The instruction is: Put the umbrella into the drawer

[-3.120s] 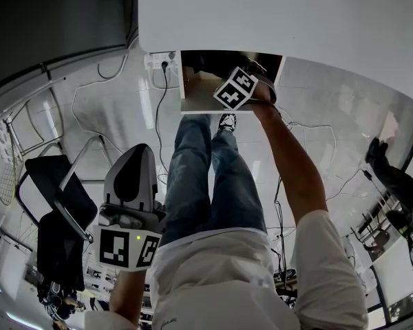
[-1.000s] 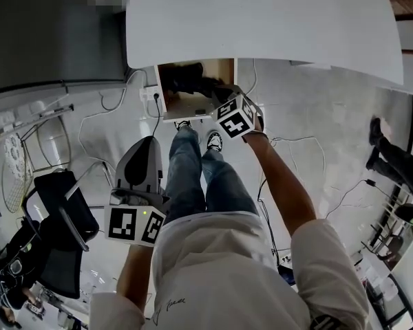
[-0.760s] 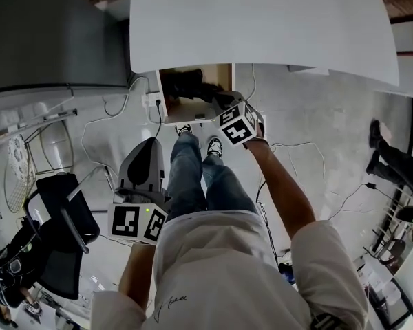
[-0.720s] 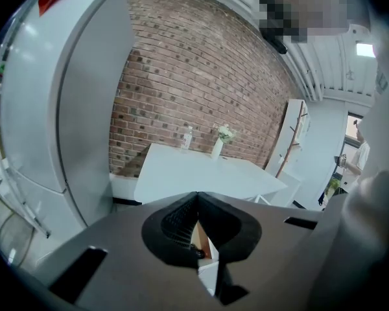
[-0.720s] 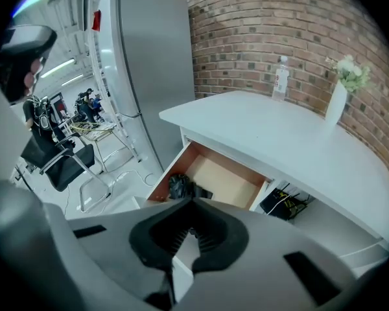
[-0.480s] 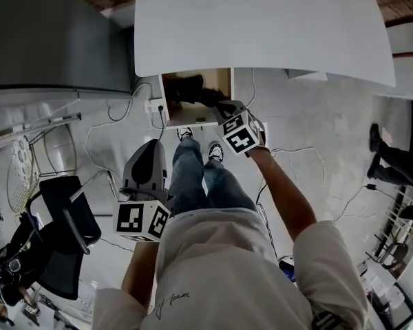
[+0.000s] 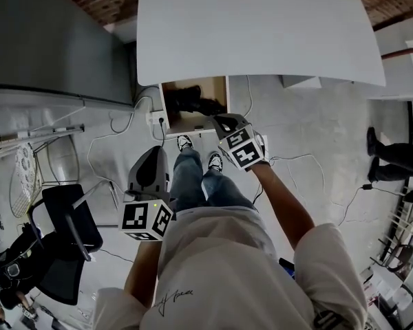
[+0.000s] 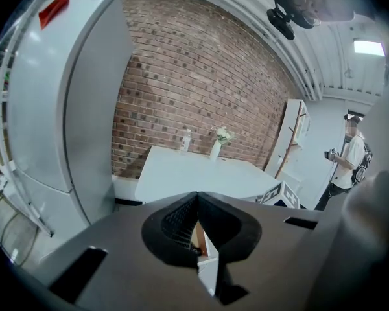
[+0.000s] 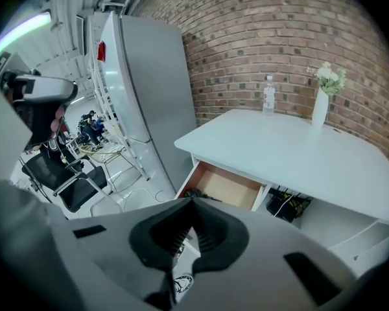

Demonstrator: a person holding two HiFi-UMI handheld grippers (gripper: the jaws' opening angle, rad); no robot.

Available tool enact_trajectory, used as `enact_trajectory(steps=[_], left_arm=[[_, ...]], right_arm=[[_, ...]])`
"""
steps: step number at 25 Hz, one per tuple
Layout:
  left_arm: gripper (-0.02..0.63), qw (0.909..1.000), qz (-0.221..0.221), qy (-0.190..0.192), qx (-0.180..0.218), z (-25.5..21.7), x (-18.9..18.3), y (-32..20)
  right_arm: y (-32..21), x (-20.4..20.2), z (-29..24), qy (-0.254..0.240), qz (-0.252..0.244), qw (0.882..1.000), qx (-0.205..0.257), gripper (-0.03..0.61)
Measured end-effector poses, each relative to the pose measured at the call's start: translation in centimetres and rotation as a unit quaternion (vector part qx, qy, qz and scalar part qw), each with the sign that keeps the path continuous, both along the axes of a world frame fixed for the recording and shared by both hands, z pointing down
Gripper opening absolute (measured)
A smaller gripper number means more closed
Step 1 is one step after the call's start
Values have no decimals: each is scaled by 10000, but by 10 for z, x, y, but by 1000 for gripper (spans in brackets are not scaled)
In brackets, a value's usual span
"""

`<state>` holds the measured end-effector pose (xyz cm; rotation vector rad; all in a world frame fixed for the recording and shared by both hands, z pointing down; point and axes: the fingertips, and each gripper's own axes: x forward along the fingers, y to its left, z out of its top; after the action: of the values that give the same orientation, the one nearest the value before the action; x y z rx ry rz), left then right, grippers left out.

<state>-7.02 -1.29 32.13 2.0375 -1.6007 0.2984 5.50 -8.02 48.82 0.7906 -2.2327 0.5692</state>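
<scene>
Closest in, the left tongs [image 8: 196, 198] are held at the person's waist. Their jaws are pressed together with nothing between them, and they have barely shifted over the last few seconds. The right tongs [image 9: 187, 203] are where the change is. Three seconds ago they were reaching into the mouth of the drawer [image 9: 223, 186]. Since then they have drawn back and risen, so in the head view they now hang above the person's shoes, at the drawer's front edge rather than inside it. Their jaws too are fully together and grip nothing. Beyond them the drawer stands pulled out from under the white table [image 7: 261, 33]. A dark bundle, which I take to be the umbrella [image 7: 191, 100], lies inside it, with bare wooden bottom showing beside it. Judging from that, the umbrella has been let go in the drawer and the placing itself looks done, and the retreat of the right tongs reads as the wrap-up. The drawer is still open, though the task sentence asks for no closing. Farther off, on the table top, a bottle [image 9: 268, 96] and a vase of flowers [image 9: 320, 102] stand near the brick wall, well apart from all this.
</scene>
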Motion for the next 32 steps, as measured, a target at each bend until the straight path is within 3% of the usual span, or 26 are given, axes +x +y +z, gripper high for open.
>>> enact_trajectory(steps=[32], left_arm=[[18,9979,127,135,619,-55,34,28]], right_arm=[[35,34,-154,-1150,274,9902,745,15]])
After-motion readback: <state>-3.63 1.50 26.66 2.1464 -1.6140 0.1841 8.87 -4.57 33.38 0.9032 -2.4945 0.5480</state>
